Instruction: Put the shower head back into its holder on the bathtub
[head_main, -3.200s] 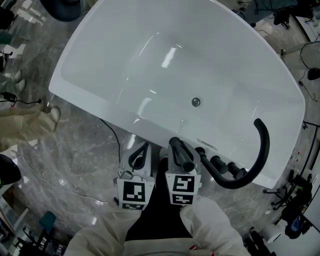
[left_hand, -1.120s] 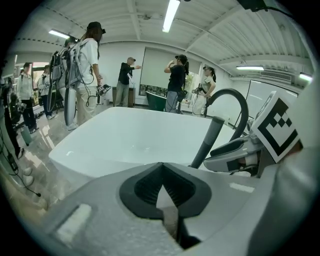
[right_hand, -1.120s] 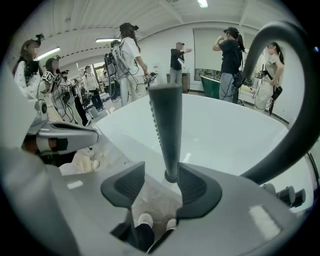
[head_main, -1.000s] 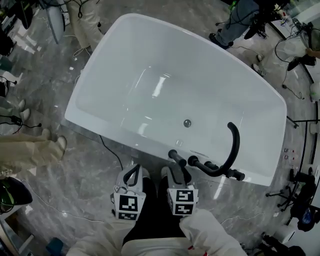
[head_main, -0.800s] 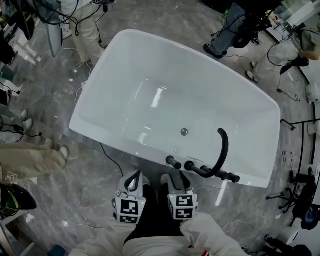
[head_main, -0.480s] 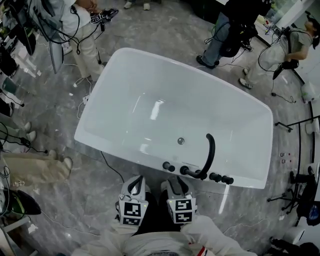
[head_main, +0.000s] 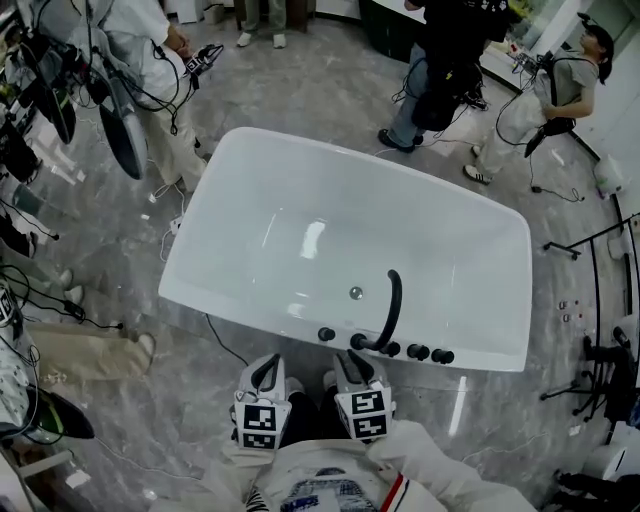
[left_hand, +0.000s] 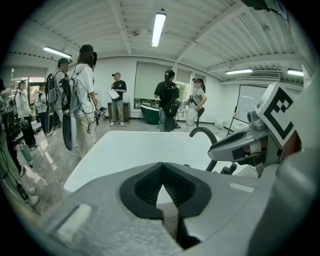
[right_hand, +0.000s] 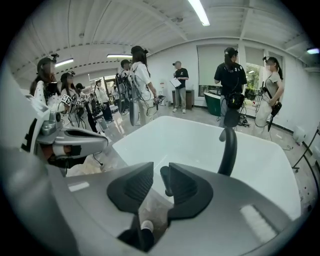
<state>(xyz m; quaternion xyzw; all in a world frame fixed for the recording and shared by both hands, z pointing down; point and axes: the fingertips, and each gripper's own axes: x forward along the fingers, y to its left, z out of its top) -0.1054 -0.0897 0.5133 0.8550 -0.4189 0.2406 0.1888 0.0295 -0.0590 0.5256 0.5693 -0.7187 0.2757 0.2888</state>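
Now both tools have lifted up and away from the white oval bathtub (head_main: 450, 235). They leave the black shower head (head_main: 326, 334) standing in its holder on the near rim, just left of the curved black spout (head_main: 393, 305). My right tool (head_main: 353, 365) has just been closing and stands half open with nothing in it. My left tool (head_main: 266, 372) is pinched together, also empty. I judge the task done, with only the retreat remaining.

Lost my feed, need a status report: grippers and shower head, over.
Left gripper shut, empty. Right gripper jaws just closing partway, nothing gripped. Shower head upright on bathtub rim beside faucet. No obstruction seen.
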